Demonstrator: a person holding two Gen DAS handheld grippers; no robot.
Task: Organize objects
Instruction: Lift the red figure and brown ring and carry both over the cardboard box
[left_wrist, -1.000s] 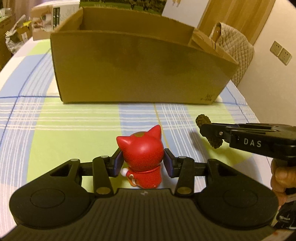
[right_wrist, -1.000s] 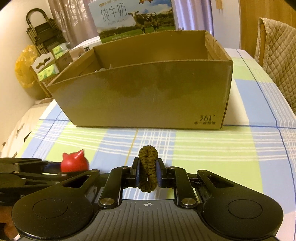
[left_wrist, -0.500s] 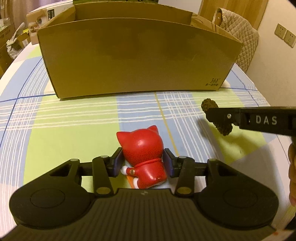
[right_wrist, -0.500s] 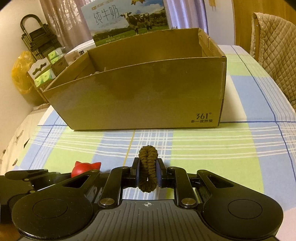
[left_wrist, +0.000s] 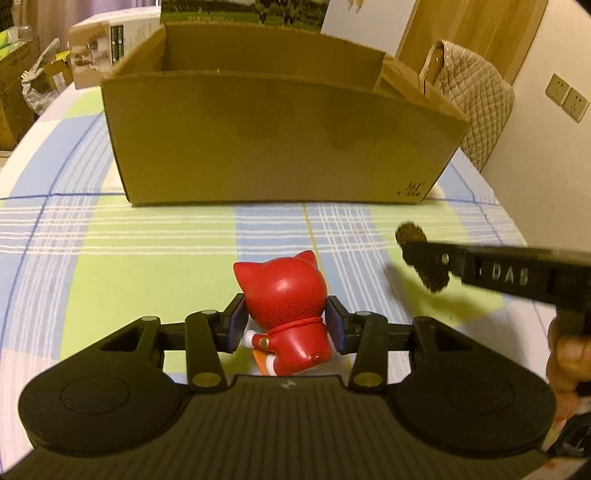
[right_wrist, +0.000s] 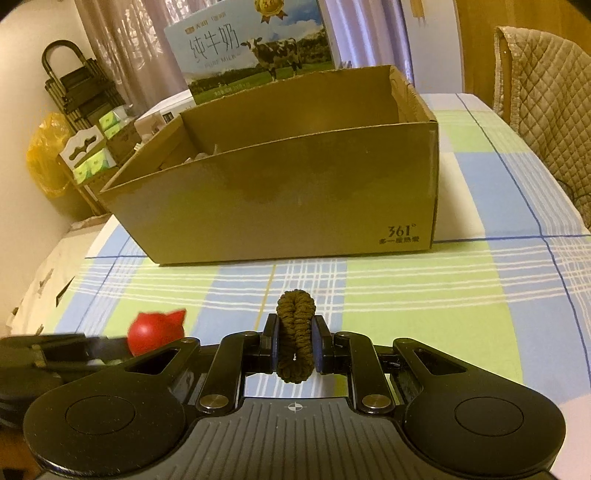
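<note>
checked blue-and-green tablecloth (right_wrist: 424, 295) covers the table, with an open cardboard box (right_wrist: 295, 206) standing at the far side; left gripper (left_wrist: 286, 325) has its jaws closed on a red cat figurine (left_wrist: 286, 310) above the cloth, short of the box; beside it, right gripper (right_wrist: 295, 349) pinches a brown braided hair tie (right_wrist: 295, 339) upright.

Cat figure (left_wrist: 286, 295): glossy red, with a white and orange part at its base. Hair tie (right_wrist: 295, 341): dark olive-brown, braided texture. Cardboard box (right_wrist: 295, 199): plain brown, dark print at one lower corner. Surface (right_wrist: 424, 295): cloth checked in pale green, light blue and white, with thin blue lines. Both tools: black; fingers (left_wrist: 236, 325) carry dark blue pads. Chair cover (left_wrist: 476, 92): beige, diamond-quilted.
</note>
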